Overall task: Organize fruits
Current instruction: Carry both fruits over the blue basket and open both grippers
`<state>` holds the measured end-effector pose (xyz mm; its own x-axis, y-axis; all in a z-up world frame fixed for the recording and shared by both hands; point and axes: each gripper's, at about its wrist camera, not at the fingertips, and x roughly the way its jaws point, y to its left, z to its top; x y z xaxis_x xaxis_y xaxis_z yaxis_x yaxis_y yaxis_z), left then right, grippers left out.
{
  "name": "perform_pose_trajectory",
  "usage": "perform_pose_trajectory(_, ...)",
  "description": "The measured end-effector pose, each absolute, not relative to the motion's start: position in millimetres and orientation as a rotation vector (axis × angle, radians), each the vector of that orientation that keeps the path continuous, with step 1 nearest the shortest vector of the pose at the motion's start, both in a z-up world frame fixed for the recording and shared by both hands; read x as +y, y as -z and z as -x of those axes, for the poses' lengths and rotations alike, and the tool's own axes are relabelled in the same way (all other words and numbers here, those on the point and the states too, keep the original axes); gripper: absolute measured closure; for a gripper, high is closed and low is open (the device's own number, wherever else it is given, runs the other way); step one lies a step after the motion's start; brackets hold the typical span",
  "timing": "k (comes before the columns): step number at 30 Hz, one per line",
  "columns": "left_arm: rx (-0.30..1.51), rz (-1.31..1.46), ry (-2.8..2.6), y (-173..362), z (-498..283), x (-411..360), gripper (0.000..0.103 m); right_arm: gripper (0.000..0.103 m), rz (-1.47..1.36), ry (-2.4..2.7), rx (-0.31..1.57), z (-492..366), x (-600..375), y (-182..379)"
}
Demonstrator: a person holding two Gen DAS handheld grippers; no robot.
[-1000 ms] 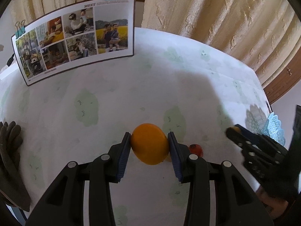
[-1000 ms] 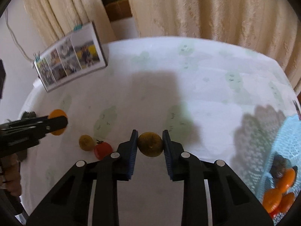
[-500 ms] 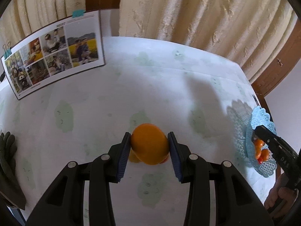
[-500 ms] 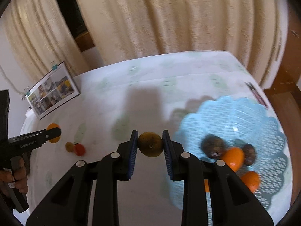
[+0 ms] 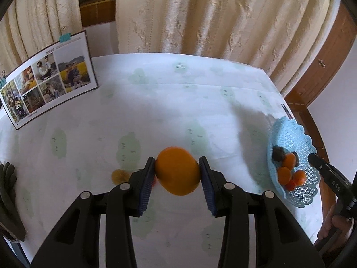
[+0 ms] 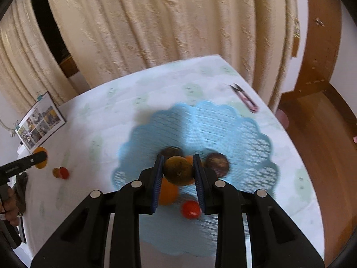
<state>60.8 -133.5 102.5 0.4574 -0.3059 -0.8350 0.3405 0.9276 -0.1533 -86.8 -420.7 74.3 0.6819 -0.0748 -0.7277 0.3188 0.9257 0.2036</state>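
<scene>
My left claw (image 5: 177, 174) is clamped on an orange (image 5: 177, 170) above the worktop (image 5: 178, 102); my right claw (image 6: 177, 170) grips a brownish-green fruit (image 6: 178, 170) over the blue basket (image 6: 223, 122)

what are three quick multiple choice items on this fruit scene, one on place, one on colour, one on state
1. The right hand-held gripper is over: A the photo board, B the blue basket, C the floor.
2. The fruit in the left hand-held gripper is: A orange, B green, C purple.
3. The right hand-held gripper is: A open, B shut empty, C shut on the brownish-green fruit.

B: blue lattice lies under its fingers.
A: the orange sits between the pads.
C: both pads press the fruit.
</scene>
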Motion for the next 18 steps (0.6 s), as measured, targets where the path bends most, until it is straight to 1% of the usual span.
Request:
perform_pose_trajectory(7, 1.012, -0.067, 0.44, -108, -46, -166, 0.062, 0.075, -0.343, 0.269, 0.794, 107, -446, -69)
perform_pose_trajectory(9, 1.01, -0.074, 0.451, -108, -43, -173, 0.063, 0.067, -0.345, 0.283, 0.789, 113, -452, -69)
perform_pose_trajectory(11, 1.008, -0.082, 0.464, -109, -39, -182, 0.063, 0.045, -0.351, 0.291, 0.777, 118, -456, -70)
perform_pose_trajectory(13, 1.005, -0.089, 0.474, -111, -35, -189, 0.063, 0.042, -0.353, 0.305, 0.758, 124, -461, -72)
perform_pose_trajectory(18, 0.999, -0.103, 0.496, -113, -27, -207, 0.063, 0.042, -0.364, 0.32, 0.738, 135, -470, -75)
